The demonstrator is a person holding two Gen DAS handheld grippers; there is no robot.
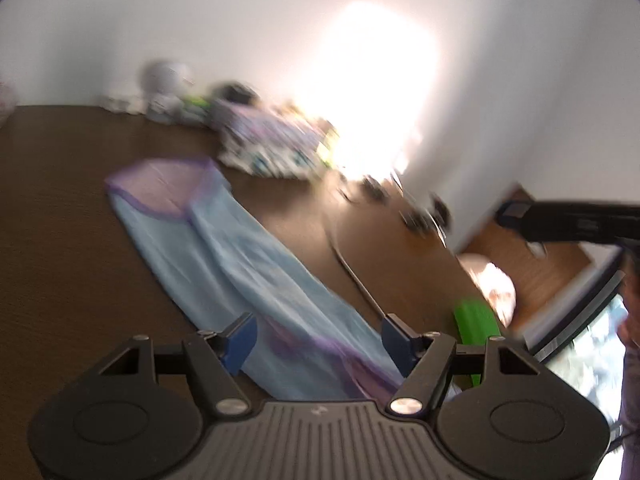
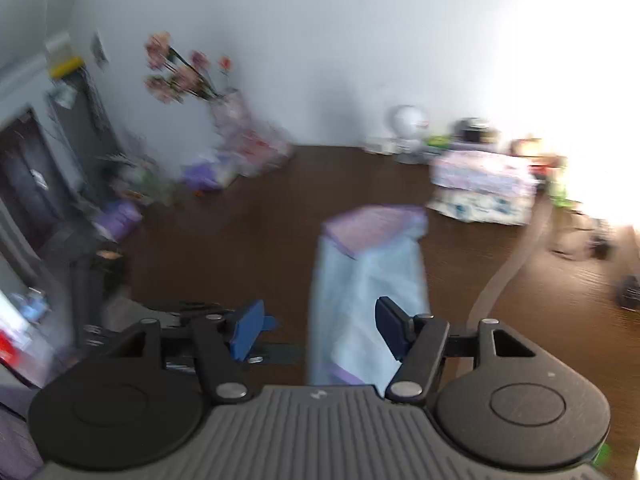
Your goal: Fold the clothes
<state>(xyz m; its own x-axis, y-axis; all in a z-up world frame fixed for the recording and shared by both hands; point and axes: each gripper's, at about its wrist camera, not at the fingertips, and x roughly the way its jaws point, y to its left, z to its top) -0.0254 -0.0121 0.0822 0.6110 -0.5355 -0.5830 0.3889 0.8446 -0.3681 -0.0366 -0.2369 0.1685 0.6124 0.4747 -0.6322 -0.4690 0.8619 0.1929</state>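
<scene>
A light blue garment with purple trim (image 1: pixel 240 252) lies folded lengthwise in a long strip on the dark wooden table (image 1: pixel 60 220). My left gripper (image 1: pixel 318 338) is open above the strip's near end, which lies between the fingers. The strip also shows in the right wrist view (image 2: pixel 368 276), running away from the camera. My right gripper (image 2: pixel 318 330) is open over its near end, holding nothing. The right gripper also shows in the left wrist view (image 1: pixel 516 218) at the right edge. Both views are blurred.
A stack of folded patterned clothes (image 1: pixel 276 148) (image 2: pixel 484 192) sits at the table's far side. A white round object (image 2: pixel 408 124), a vase of pink flowers (image 2: pixel 224 108) and packets stand along the wall. A green object (image 1: pixel 476 324) lies at the table's right edge.
</scene>
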